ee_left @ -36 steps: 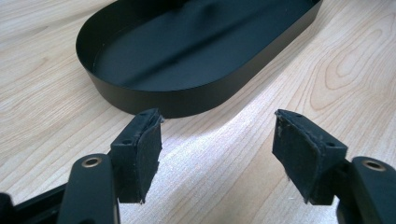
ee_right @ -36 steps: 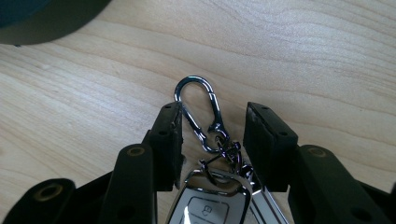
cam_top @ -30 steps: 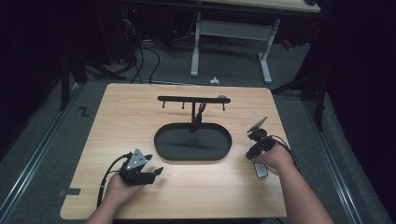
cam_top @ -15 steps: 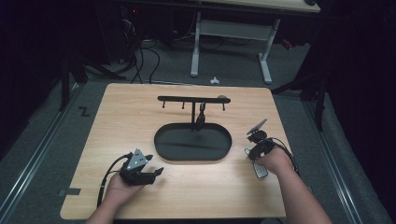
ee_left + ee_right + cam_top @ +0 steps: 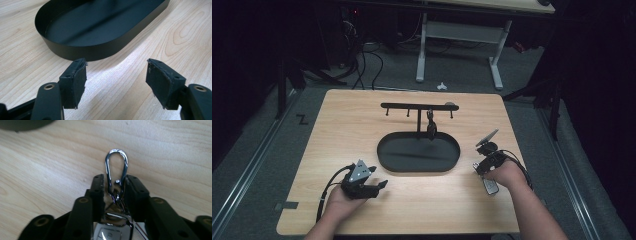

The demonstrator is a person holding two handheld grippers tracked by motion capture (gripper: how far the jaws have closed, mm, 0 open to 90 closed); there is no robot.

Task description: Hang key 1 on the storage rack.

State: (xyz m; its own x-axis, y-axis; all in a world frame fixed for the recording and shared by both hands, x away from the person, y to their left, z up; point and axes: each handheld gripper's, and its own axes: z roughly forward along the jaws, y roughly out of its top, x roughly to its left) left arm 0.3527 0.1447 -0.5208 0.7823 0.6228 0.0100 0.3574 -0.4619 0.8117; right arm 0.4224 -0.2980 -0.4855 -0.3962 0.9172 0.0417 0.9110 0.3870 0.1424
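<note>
Right claw (image 5: 113,186) pinches a key clip (image 5: 116,167) on the desk (image 5: 362,125), right of the black tray (image 5: 384,150). Clip looks light, stiff, slick metal; grip its straight sides. Left claw (image 5: 116,75) spread, empty.

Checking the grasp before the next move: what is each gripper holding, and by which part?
The right gripper holds a key-fob's metal carabiner clip by its lower end; the left gripper holds nothing.
</note>
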